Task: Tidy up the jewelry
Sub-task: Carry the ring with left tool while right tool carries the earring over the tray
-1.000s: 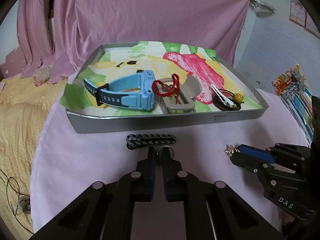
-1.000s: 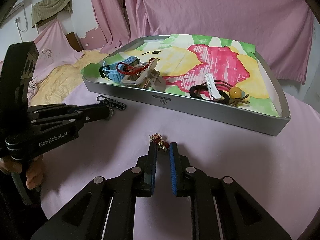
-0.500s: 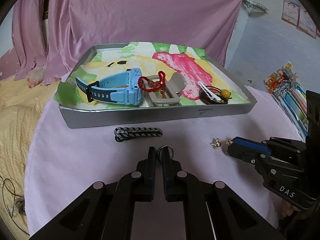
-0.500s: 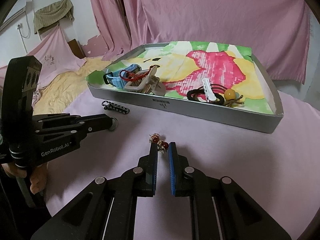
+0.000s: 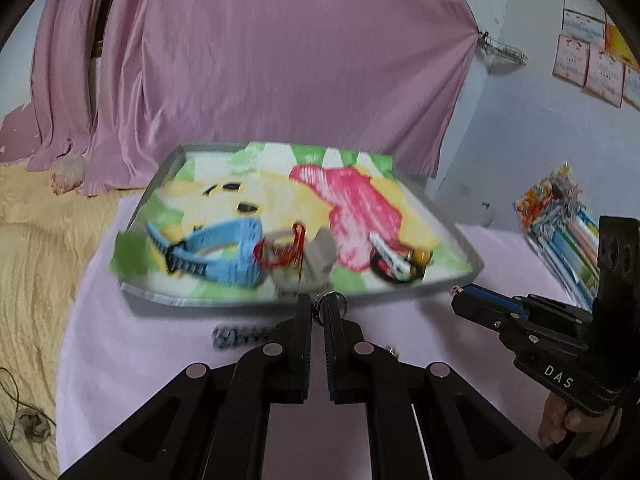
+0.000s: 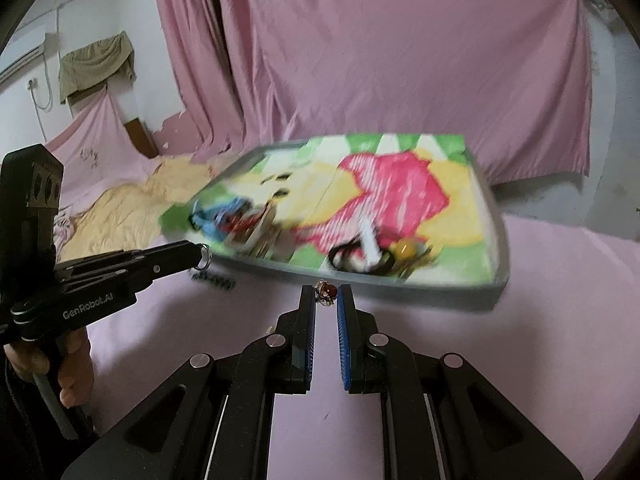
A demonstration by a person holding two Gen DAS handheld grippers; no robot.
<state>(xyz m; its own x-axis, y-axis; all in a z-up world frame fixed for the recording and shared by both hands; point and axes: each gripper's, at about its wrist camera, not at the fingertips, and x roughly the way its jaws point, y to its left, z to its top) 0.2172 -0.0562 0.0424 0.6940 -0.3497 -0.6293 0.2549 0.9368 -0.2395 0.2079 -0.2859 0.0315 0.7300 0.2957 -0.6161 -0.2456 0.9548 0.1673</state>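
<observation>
My left gripper (image 5: 318, 307) is shut on a silver ring (image 5: 334, 299), held above the pink table just before the grey tray (image 5: 192, 303). My right gripper (image 6: 326, 297) is shut on a small red-stone earring (image 6: 329, 290), also raised near the tray's front wall (image 6: 440, 294). The tray has a bright paper liner and holds a blue watch (image 5: 224, 256), a red cord bracelet (image 5: 280, 250), a beige hair claw (image 5: 316, 258) and black hair ties with a white clip (image 5: 390, 264). A black braided bracelet (image 5: 236, 336) lies on the table.
A tiny metal piece (image 5: 393, 350) lies on the table by my left finger. Pink curtains hang behind the tray. A yellow bedspread (image 5: 36, 248) is to the left, and a stack of colourful packets (image 5: 568, 224) to the right. A hand (image 6: 72, 376) grips each handle.
Both grippers have risen from the table and moved forward to the tray's front edge, carrying the ring and the earring. The views are now motion-blurred.
</observation>
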